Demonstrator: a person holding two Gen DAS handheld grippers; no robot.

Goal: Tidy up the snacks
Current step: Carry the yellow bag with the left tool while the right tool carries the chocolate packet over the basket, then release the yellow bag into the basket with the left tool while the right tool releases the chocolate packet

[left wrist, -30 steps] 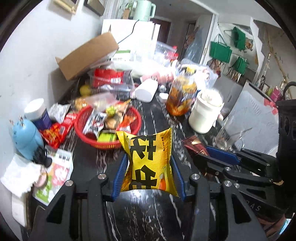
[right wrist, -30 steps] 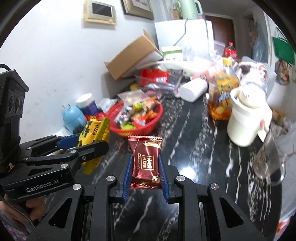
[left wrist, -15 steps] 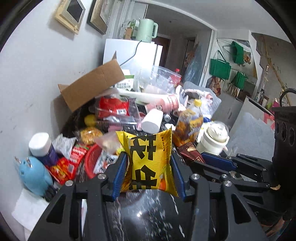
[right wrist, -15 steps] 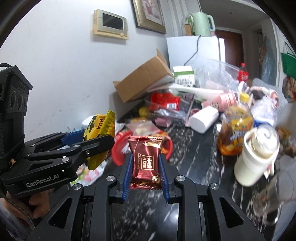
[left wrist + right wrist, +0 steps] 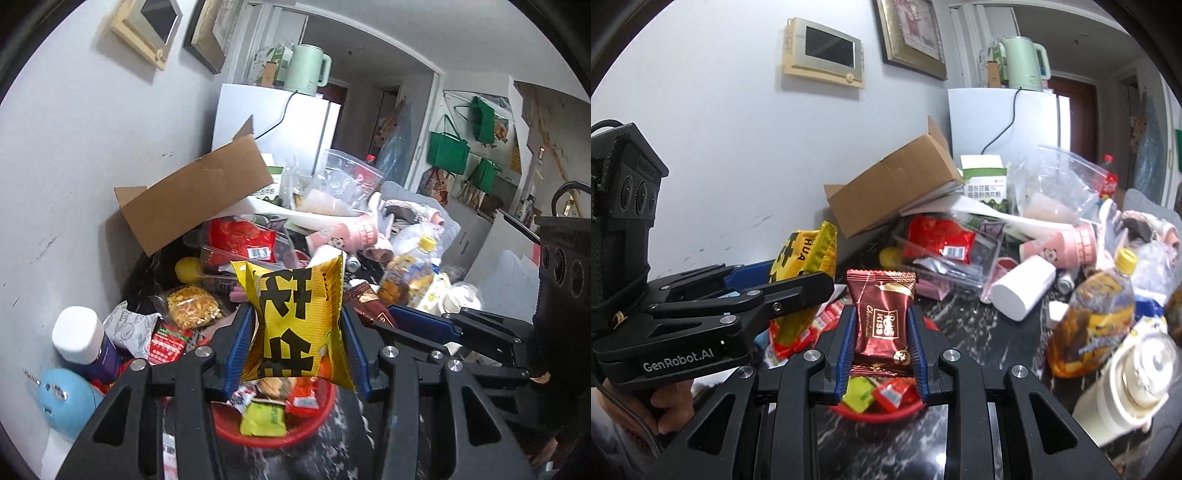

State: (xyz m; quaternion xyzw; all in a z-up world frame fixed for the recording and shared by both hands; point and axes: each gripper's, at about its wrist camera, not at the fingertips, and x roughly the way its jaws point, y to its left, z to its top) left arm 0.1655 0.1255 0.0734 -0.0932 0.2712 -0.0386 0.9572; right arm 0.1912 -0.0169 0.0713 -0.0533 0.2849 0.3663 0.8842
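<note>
My left gripper [image 5: 297,325] is shut on a yellow snack bag [image 5: 299,325] with black characters and holds it over the red basket [image 5: 273,435] of small snacks. My right gripper [image 5: 881,325] is shut on a dark red chocolate packet [image 5: 882,317] and holds it over the same red basket [image 5: 879,415]. In the right wrist view the left gripper [image 5: 798,291] with the yellow bag [image 5: 809,254] is close on the left. In the left wrist view the right gripper [image 5: 406,321] with the chocolate packet [image 5: 369,304] is close on the right.
The black marble counter [image 5: 979,435] is cluttered: a cardboard box [image 5: 199,195], a red bag in a clear container [image 5: 942,240], a white cup [image 5: 1023,288], an orange drink bottle [image 5: 1093,314], a white jar [image 5: 1137,384], a blue gadget [image 5: 66,398].
Both grippers have moved forward and up with their packets; the red basket, ahead of them before, now lies right under the fingertips.
</note>
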